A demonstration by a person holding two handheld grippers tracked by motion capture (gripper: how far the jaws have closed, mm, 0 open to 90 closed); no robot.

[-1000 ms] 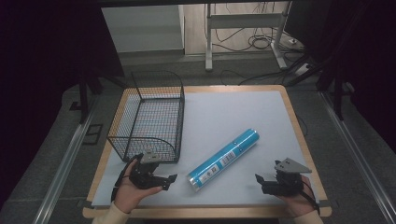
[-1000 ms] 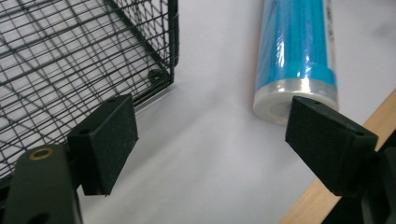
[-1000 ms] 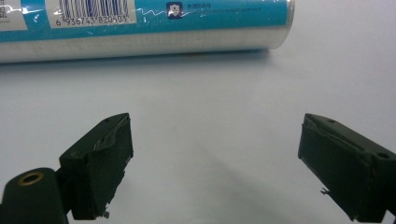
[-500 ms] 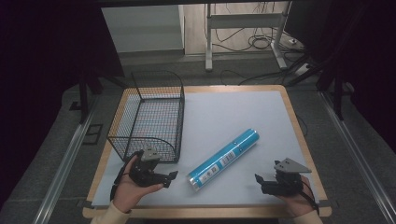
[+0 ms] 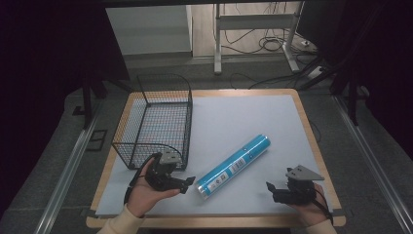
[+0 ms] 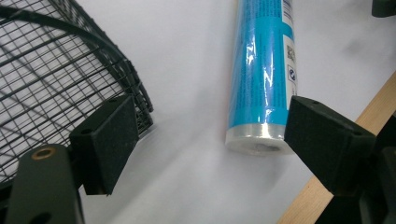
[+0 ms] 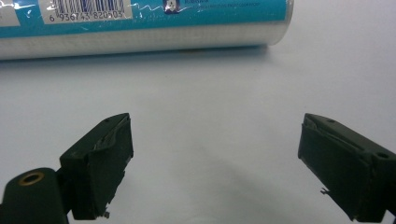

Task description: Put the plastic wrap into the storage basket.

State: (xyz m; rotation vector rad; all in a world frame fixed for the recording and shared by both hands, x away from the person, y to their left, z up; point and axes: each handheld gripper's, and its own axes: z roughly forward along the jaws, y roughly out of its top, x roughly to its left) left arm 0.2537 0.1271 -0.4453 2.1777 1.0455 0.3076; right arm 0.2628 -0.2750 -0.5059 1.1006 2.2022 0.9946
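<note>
Left gripper closes in on the blue tube

The left gripper (image 5: 187,180) has edged up to the blue tube's (image 5: 234,166) near end, jaws released and empty; the tube lies on the worktop (image 5: 253,122) beside the wire basket (image 5: 156,117), and the right gripper (image 5: 270,186) waits, jaws spread

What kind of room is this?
Probably a lab or workshop: a wood-edged white table holds a black wire basket and a blue plastic-wrapped tube, with loose cables on the floor behind.

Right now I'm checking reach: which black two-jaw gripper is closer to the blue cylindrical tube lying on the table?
The left gripper: its open jaws nearly reach the blue tube's near end, while the right gripper sits farther off.
</note>
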